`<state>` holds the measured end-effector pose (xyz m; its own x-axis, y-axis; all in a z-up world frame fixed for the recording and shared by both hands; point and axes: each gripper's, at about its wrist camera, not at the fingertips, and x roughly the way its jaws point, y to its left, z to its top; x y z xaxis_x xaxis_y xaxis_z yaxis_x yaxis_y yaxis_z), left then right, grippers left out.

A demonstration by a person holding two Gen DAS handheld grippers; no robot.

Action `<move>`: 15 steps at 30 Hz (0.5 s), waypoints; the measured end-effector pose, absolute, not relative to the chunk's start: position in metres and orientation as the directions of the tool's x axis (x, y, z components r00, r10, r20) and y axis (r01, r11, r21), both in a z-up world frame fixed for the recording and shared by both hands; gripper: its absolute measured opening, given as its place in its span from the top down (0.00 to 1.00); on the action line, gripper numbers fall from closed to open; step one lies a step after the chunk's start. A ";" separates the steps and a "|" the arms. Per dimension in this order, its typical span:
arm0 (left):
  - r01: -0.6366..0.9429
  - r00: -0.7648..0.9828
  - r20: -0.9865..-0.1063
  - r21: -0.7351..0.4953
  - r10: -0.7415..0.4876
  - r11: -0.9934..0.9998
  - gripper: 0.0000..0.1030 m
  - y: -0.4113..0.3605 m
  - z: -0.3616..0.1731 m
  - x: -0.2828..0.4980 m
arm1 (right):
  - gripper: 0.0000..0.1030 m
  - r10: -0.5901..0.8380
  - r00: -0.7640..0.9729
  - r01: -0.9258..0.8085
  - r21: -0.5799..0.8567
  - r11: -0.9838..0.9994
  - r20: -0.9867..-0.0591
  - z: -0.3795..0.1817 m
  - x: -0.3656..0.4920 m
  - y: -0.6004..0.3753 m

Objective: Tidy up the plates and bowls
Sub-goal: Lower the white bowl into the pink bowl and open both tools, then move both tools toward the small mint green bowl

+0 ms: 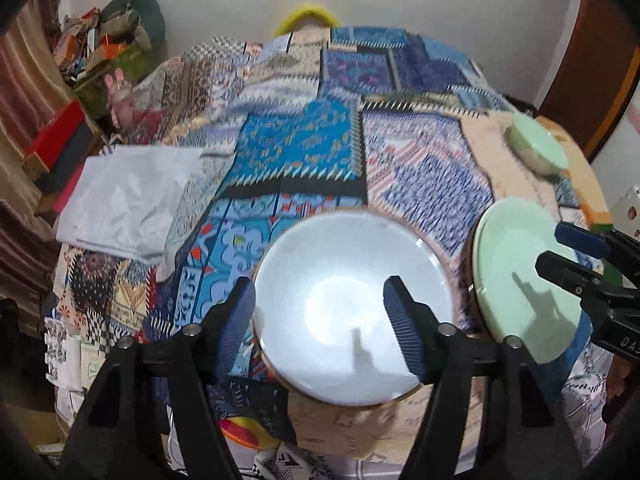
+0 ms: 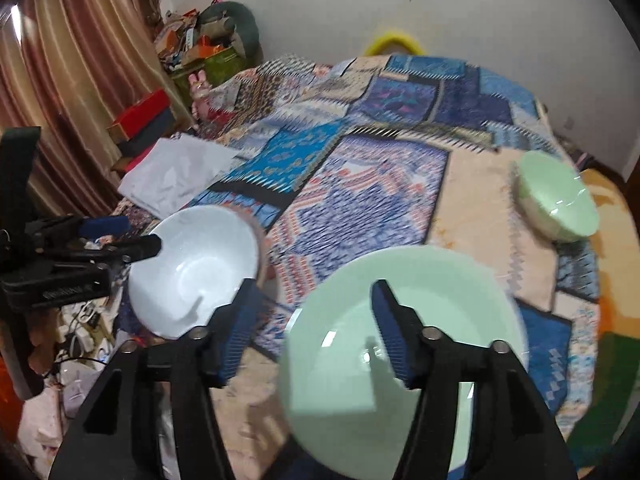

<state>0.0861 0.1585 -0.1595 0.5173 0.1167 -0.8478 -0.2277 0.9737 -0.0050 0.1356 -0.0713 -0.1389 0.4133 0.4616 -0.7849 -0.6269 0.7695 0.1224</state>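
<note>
A white bowl point(image 1: 352, 308) sits upright on the patchwork cloth point(image 1: 296, 148), right below my left gripper point(image 1: 320, 320). That gripper is open, its fingers astride the bowl's left rim and clear of it. A pale green plate point(image 2: 400, 360) lies beside the bowl, under my right gripper point(image 2: 318, 328). This gripper is open too, one finger over the plate and the other outside its left rim. A green bowl point(image 2: 556, 196) stands apart near the far right edge. Each view catches the other gripper from the side: the right gripper point(image 1: 552, 246) and the left gripper point(image 2: 142, 234).
A crumpled white sheet point(image 1: 128, 200) lies on the cloth at the left. Boxes and clutter point(image 2: 200, 44) pile up against the curtain point(image 2: 80, 60) beyond the left edge. A yellow object point(image 2: 394, 42) peeks over the far edge.
</note>
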 end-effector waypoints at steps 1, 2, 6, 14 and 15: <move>-0.225 0.525 -0.843 -0.004 0.118 0.974 0.35 0.156 -0.156 0.088 | 0.36 0.457 0.432 -0.618 0.113 0.778 -0.778 -0.134 0.137 -0.078; -0.219 0.536 -0.837 -0.005 0.116 0.976 0.35 0.151 -0.150 0.091 | 0.30 0.455 0.441 -0.613 0.111 0.782 -0.773 -0.131 0.141 -0.083; -0.201 0.571 -0.816 -0.030 0.092 0.979 0.32 0.134 -0.134 0.103 | 0.18 0.452 0.479 -0.575 0.120 0.809 -0.752 -0.117 0.151 -0.107; -0.120 0.626 -0.779 -0.060 0.029 0.991 0.29 0.083 -0.115 0.144 | 0.08 0.383 0.543 -0.482 0.096 0.871 -0.748 -0.105 0.176 -0.155; -0.109 0.627 -0.778 -0.061 0.021 0.992 0.29 0.076 -0.115 0.150 | 0.06 0.371 0.555 -0.471 0.086 0.878 -0.744 -0.104 0.179 -0.160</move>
<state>0.1505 0.0764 -0.1152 0.6274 0.0214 -0.7784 -0.1092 0.9922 -0.0608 0.1791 -0.1604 -0.1037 0.5552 0.3712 -0.7443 -0.4713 0.8778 0.0862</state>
